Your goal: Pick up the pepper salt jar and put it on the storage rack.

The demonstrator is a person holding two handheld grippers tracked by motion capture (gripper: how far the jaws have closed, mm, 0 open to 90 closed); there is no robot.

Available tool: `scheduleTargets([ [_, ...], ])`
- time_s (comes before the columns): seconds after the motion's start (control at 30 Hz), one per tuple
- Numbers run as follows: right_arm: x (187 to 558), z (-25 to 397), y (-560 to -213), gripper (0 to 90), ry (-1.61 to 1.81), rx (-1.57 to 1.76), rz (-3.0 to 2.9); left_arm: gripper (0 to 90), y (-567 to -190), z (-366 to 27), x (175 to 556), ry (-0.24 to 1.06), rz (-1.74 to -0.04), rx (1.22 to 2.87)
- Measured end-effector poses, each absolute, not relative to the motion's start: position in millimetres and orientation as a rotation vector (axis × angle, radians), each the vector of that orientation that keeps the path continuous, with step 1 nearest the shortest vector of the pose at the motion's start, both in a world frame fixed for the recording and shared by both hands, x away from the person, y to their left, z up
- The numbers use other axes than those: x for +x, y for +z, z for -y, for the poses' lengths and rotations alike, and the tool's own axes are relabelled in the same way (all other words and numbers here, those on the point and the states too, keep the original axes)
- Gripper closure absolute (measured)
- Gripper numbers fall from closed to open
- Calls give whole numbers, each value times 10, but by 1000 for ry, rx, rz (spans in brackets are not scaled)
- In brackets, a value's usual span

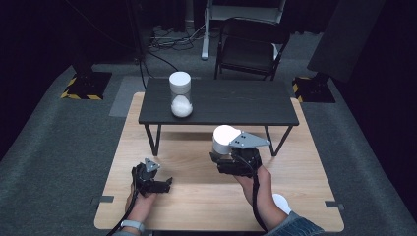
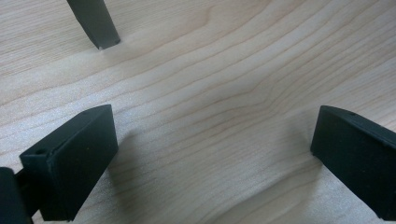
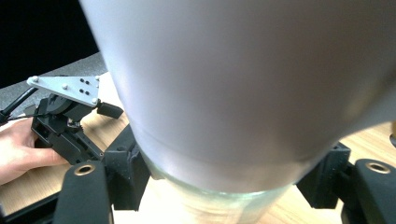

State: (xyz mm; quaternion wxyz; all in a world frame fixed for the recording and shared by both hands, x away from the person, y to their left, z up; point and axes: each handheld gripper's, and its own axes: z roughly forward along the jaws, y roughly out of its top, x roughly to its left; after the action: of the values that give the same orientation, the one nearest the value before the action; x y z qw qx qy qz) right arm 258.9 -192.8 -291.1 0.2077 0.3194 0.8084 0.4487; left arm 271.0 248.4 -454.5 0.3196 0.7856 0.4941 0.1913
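Jar (image 1: 223,138) with a white lid is sitting clamped in my right claw (image 1: 227,156) above the near wooden table (image 1: 196,196); my left claw (image 1: 164,185) is gaping wide, holding nothing.

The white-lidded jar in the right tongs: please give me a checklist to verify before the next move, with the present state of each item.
1. Right tongs shut on the jar: ok, both jaws press its glass body.
2. Jar lid on: ok, white lid sits on top.
3. Jar upright: cannot tell, the tongs hide its body.
4. Left tongs free: ok, open with nothing between the jaws, low over the wooden table.
5. Room on the black shelf: ok, bare beside the second jar.
6. Left tongs out of the path: ok, apart from the held jar.
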Motion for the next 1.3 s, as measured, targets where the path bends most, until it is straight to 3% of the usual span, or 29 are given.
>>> scheduleTargets([
  [1.3, 2903, 2017, -2327, 306, 1278, 966, -2198, 3, -4548, -2485, 2711, 503, -1297, 2064],
])
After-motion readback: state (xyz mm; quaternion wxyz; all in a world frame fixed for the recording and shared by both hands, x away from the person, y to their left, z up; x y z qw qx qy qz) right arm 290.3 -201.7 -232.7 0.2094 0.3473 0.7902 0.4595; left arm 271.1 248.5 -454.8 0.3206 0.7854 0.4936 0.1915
